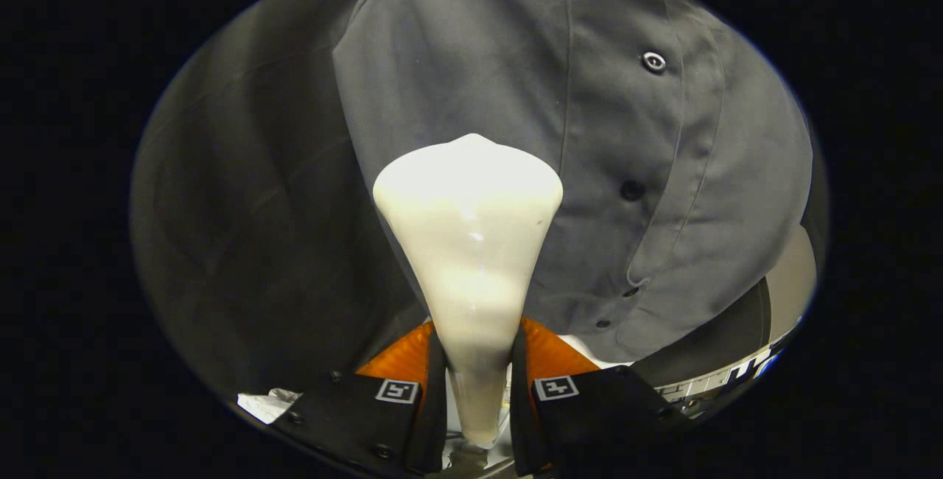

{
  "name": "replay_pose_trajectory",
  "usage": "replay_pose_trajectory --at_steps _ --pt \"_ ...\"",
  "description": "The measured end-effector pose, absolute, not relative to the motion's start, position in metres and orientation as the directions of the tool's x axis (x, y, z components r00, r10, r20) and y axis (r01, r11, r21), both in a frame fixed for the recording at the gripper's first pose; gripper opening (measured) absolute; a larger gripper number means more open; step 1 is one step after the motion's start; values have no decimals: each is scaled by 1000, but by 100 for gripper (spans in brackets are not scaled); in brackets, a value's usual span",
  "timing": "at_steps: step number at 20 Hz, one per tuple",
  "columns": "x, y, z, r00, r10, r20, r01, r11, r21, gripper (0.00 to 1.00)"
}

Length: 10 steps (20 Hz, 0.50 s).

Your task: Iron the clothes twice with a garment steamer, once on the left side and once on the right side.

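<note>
Holding the white steamer tight by its thin handle, the gripper has its jaws closed on it, one on each side, so the wide head points ahead at the gray shirt. The head sits against the cloth, likely so the steam can reach it. It is on the panel at 9 o'clock from the button strip. The shirt hangs in front of a dark cloth, so it falls flat.
</note>
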State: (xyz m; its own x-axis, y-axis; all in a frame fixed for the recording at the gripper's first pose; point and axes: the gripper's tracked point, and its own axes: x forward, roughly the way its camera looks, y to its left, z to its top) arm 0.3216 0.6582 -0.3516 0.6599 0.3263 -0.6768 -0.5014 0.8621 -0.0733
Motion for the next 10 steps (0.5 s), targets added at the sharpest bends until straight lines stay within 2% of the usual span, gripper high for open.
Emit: replay_pose_trajectory --at_steps 10 --pt "304 633 -404 608 260 -751 -470 879 -76 43"
